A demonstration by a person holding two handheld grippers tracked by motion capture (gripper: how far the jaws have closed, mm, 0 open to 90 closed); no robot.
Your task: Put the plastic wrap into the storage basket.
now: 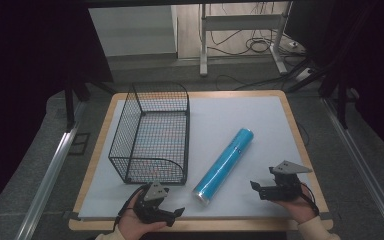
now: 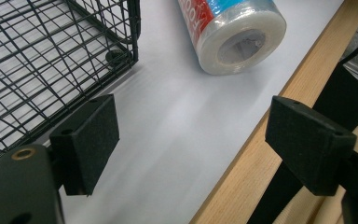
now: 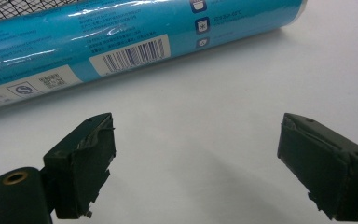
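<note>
A blue roll (image 1: 225,166) of wrapped film lies on its side on the white table (image 1: 245,115), slanting from its near end by the front edge up and away to the right. It is just right of the wire basket (image 1: 152,135), close to the basket's near right corner but apart from it. The basket stands upright on the left half of the table with nothing visible inside. The left gripper (image 1: 176,212) is held low at the front edge, left of the roll's near end; in the left gripper view its jaws stand wide apart with bare table and the wooden rim between them, the roll's (image 2: 235,32) pale capped end lying ahead and the basket's (image 2: 51,60) corner to the left. The right gripper (image 1: 254,185) sits to the right of the roll, pointing toward it; in the right gripper view its jaws are also spread wide over bare table, gripping nothing, with the roll (image 3: 135,39) lying crosswise just ahead, its barcode label facing the camera. Neither gripper touches the roll.
</note>
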